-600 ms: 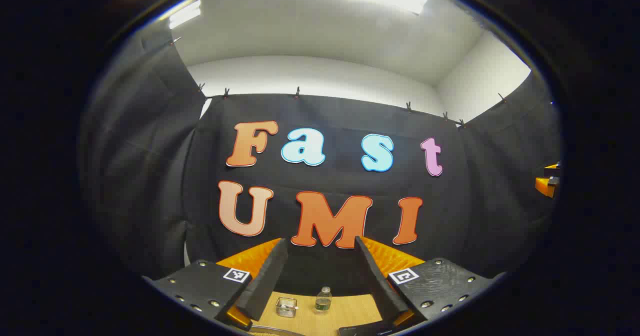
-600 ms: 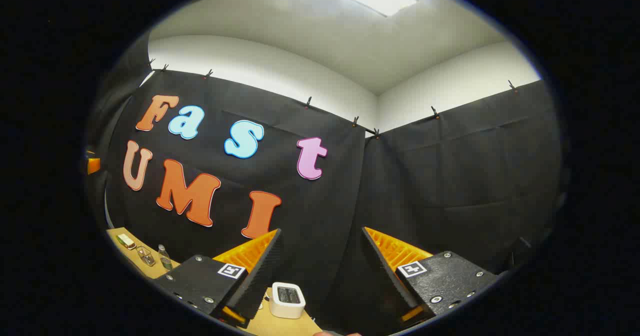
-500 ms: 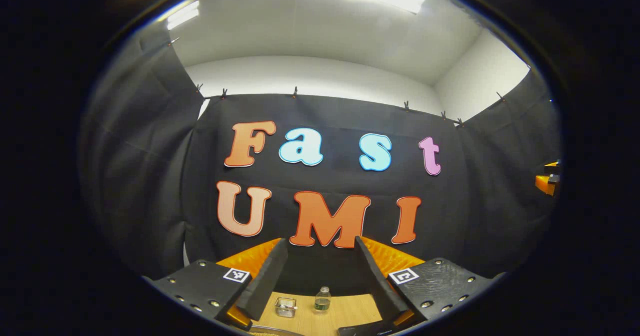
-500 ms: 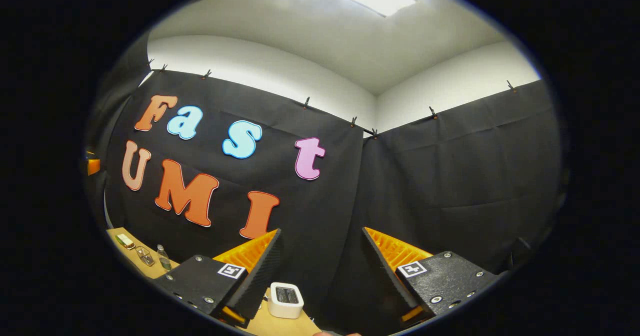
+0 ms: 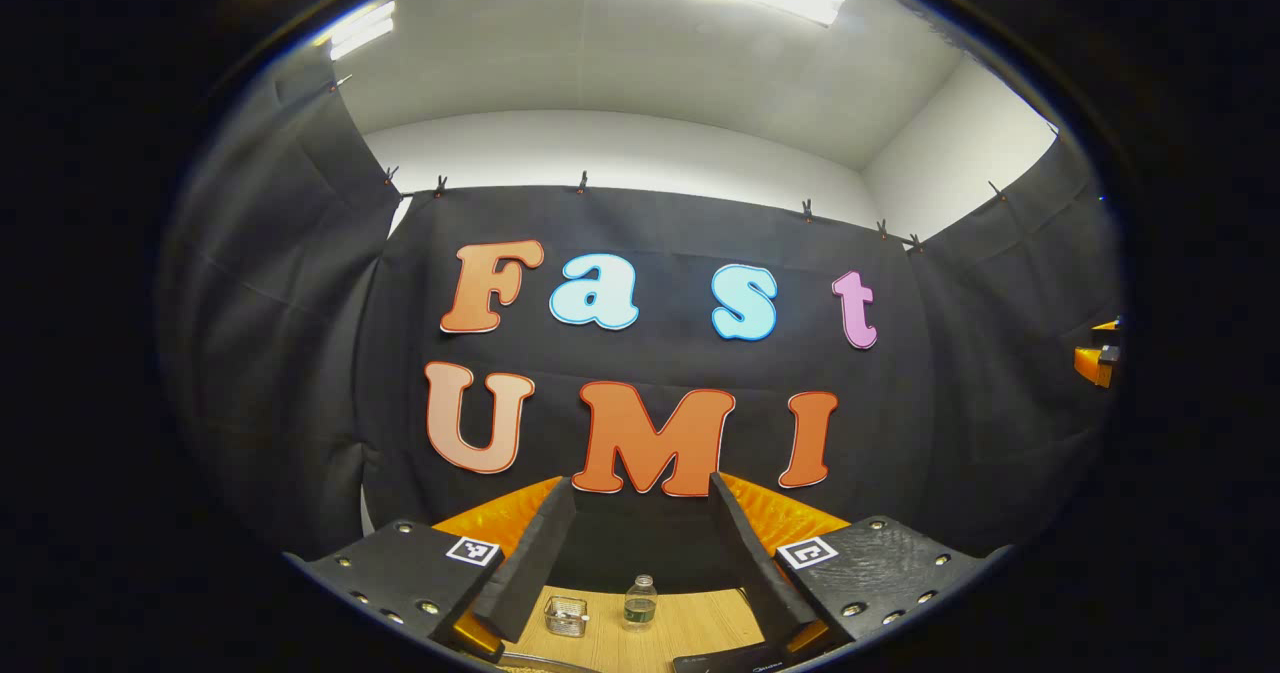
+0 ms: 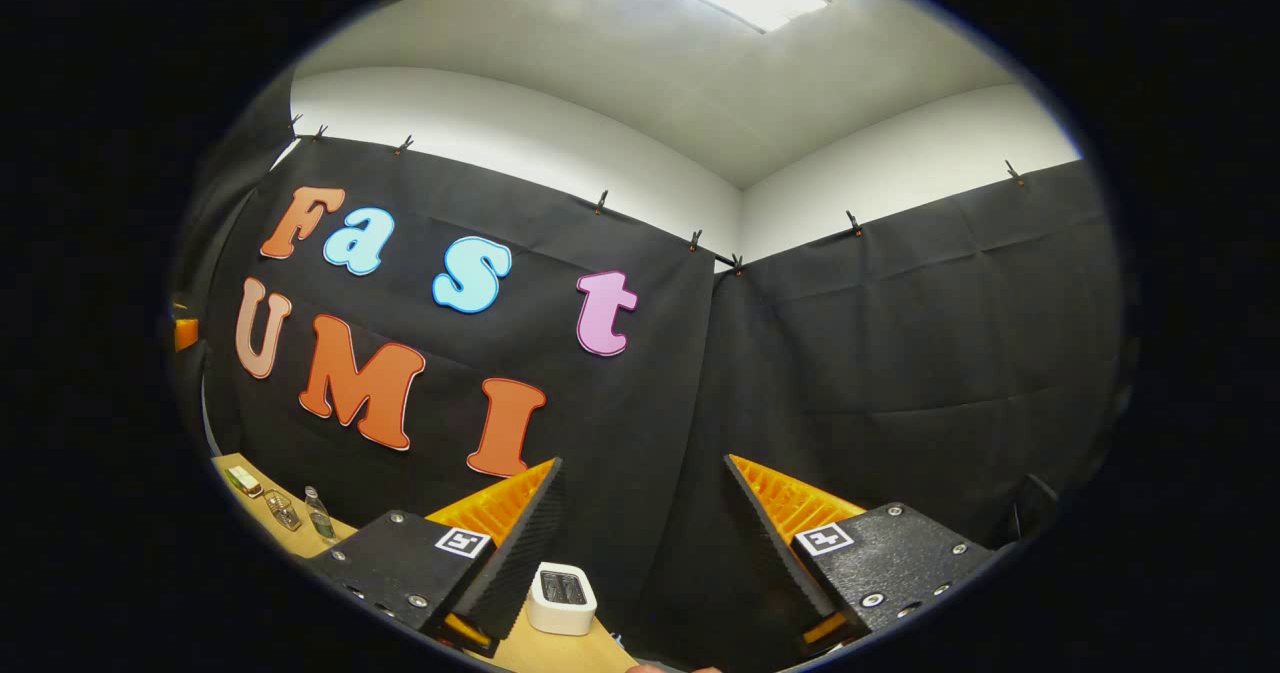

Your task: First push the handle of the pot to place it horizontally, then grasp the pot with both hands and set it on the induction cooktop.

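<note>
Both grippers raised toward the booth wall, nothing held.

In the left gripper view my left gripper [image 5: 640, 543] stands wide apart and empty; between its fingers, at the far edge of the wooden bench [image 5: 690, 623], I see a small glass box [image 5: 566, 615] just beside a small bottle [image 5: 638, 603]. In the right gripper view my right gripper [image 6: 650, 533] is spread wide too, empty, with a white toaster [image 6: 561, 598] on the bench by its left finger. Where the pot sits, I cannot tell.
</note>
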